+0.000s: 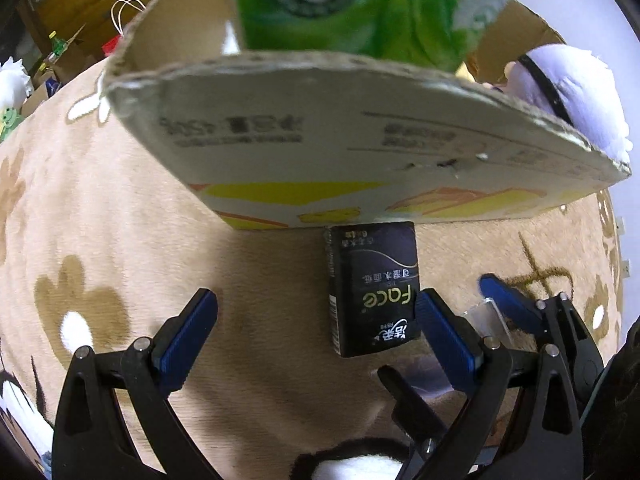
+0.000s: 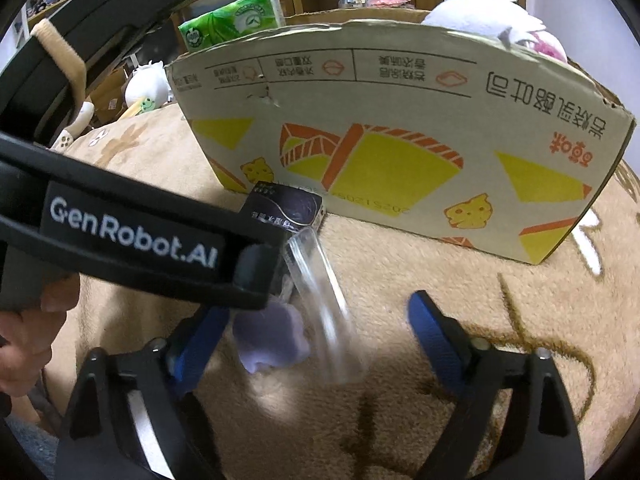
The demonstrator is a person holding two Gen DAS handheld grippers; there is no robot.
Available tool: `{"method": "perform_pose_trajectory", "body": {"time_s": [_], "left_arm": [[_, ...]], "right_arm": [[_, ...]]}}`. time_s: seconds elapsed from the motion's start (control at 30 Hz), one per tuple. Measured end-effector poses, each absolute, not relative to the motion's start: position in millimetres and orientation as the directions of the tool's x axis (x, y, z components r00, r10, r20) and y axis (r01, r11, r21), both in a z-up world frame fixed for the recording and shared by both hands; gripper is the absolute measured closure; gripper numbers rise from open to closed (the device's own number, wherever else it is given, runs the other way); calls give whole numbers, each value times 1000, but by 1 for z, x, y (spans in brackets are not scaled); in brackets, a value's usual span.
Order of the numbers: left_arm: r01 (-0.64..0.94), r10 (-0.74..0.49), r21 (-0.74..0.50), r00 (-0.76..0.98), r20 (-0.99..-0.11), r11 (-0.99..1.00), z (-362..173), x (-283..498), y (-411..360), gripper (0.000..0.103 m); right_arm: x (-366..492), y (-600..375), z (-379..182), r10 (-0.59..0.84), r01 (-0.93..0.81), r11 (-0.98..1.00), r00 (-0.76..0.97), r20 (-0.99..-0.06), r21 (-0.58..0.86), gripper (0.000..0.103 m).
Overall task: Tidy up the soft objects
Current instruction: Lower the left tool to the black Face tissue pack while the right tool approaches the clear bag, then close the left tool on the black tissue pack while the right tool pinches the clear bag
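Note:
A black tissue pack (image 1: 374, 288) lies on the beige plush blanket (image 1: 120, 220), its far end against the printed cardboard box (image 1: 320, 140). My left gripper (image 1: 320, 320) points down over the pack, open, with the right pad close to the pack's corner. In the right wrist view my right gripper (image 2: 316, 332) stands open around a clear plastic packet (image 2: 328, 320) holding a purple soft piece (image 2: 272, 336); no pad presses on it. One of the right gripper's fingers (image 1: 502, 298) shows beside the left one. A green tissue pack (image 2: 232, 20) and a white plush (image 2: 480, 12) sit in the box.
The left gripper's black body (image 2: 132, 236) crosses the left of the right wrist view and hides part of the black pack (image 2: 288, 208). A person's hand (image 2: 24, 340) holds it. A white plush toy (image 2: 146, 84) and wooden shelves stand beyond the blanket.

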State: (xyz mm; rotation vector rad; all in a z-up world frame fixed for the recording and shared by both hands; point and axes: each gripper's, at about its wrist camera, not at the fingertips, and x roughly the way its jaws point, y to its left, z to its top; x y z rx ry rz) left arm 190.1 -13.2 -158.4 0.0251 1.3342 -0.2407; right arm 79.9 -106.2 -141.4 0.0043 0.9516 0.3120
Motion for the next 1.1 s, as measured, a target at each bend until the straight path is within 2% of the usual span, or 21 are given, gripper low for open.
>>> {"method": "perform_pose_trajectory", "body": {"time_s": [0.17,0.33,0.4,0.43,0.6,0.73,0.77,0.9,1.1], "left_arm": [[202,-171,-130,198,-965,971,-161,194,-17,5],[227,-181,-133,203,-962,965,-160,194,-22,5],[226,-176,-128,205,-963,966,-161,195,-23,9],[223,-166,-118,209,-964,968,-161,196,-24,15],[211,-128,-80,222,-967,974,-158,195,-20,29],[192,-107,-61,239,-965,979,-152,190,-7,55],[182,-104,-59,244,-964,981,-150,190,-4,58],[162,-134,-95,250,-959,982,-148,171,8,58],[157,-112,-68,292,-950,985,-132,147,21,58]], "right_arm": [[73,-107,-139,267,-273,952,536,-801,135,41],[68,-111,-135,290,-260,950,527,-799,174,49],[66,-113,-136,291,-259,950,528,-798,175,55],[66,-114,-135,293,-258,950,528,-797,178,57],[63,-123,-135,308,-253,946,521,-796,200,61],[64,-125,-131,315,-258,944,526,-790,205,67],[64,-128,-129,317,-259,944,527,-789,207,69],[60,-130,-124,324,-262,942,534,-781,211,74],[50,-136,-114,332,-265,939,545,-770,217,84]]}}
